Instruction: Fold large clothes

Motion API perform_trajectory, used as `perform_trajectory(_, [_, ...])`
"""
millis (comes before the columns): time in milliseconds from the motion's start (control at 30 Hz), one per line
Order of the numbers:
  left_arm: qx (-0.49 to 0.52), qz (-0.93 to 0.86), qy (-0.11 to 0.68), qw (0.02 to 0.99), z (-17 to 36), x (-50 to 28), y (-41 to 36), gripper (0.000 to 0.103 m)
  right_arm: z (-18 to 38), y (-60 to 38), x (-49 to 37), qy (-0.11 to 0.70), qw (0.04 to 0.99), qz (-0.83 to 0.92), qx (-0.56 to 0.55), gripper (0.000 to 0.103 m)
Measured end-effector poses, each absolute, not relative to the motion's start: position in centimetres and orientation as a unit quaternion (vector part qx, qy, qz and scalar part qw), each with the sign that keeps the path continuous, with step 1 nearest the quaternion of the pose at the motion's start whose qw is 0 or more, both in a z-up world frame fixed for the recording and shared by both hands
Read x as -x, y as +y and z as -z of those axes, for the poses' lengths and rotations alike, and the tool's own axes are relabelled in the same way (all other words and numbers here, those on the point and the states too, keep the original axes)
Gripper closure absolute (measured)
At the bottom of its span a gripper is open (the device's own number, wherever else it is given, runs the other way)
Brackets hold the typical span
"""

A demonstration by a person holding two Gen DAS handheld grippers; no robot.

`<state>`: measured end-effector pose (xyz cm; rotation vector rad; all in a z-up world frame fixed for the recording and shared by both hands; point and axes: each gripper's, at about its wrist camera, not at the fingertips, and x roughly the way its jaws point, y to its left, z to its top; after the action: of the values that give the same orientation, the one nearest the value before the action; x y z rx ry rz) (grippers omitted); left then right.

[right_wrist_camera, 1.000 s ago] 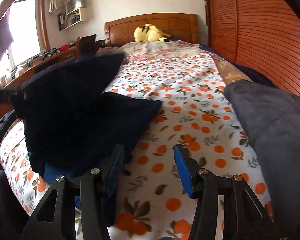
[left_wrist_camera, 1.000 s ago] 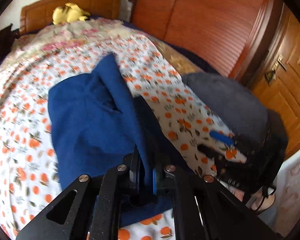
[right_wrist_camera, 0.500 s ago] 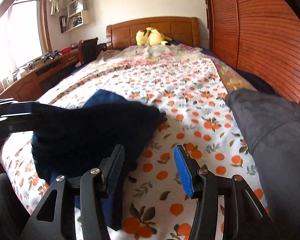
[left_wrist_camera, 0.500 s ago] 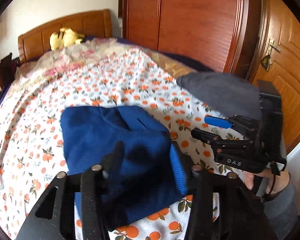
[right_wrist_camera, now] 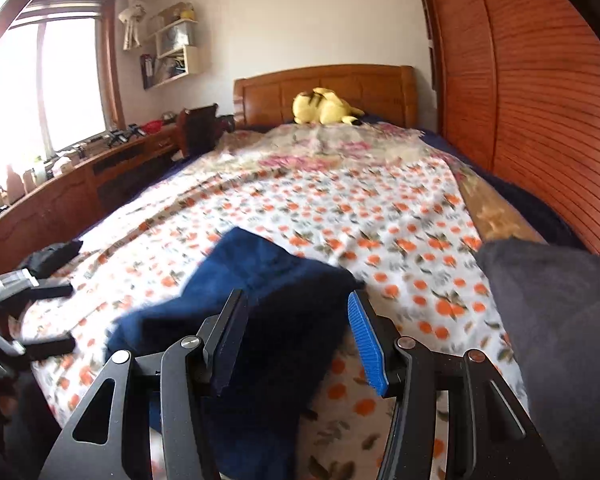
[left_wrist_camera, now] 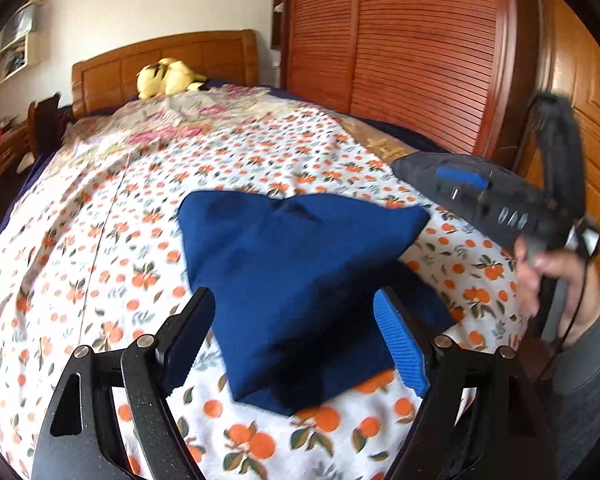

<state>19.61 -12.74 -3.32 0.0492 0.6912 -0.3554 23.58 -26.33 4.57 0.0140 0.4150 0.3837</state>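
Note:
A folded dark blue garment (left_wrist_camera: 300, 280) lies on the orange-print bedsheet (left_wrist_camera: 100, 240); it also shows in the right wrist view (right_wrist_camera: 268, 304). My left gripper (left_wrist_camera: 292, 332) is open and empty, hovering just above the garment's near edge. My right gripper (right_wrist_camera: 296, 332) is open and empty over the garment's right side; it shows in the left wrist view (left_wrist_camera: 472, 188), held up at the right by a hand. The left gripper shows at the left edge of the right wrist view (right_wrist_camera: 48, 316).
A folded dark grey garment (right_wrist_camera: 560, 320) lies at the bed's right edge. A yellow plush toy (right_wrist_camera: 324, 106) sits by the wooden headboard (right_wrist_camera: 324, 84). A wooden wardrobe (left_wrist_camera: 420, 60) stands right of the bed, a desk (right_wrist_camera: 60, 200) at the left.
My left gripper let go of the blue garment and opened wide; the garment dropped flat into a folded pile. My right gripper moved over the garment, still open.

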Motion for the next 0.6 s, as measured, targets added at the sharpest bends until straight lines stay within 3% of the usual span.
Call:
perform_trajectory(200, [-0.004, 0.154, 0.339, 0.928, 4.1, -19.1, -9.5, 0.021, -5.1, -22.3, -23.8, 0.212, 0.945, -0.245, 0.033, 0.049])
perform_trajectory(500, [0.008, 0.145, 0.345, 0.927, 6.0, -18.6, -6.2, 0.021, -0.7, -21.3, -26.5, 0.31, 0.904, -0.291, 0.047, 0.05])
perform_trajectory(600, [0.01, 0.149, 0.351, 0.925, 6.8, -18.7, -5.7, 0.021, 0.4, -21.7, -26.9, 0.328, 0.896, -0.295, 0.041, 0.061])
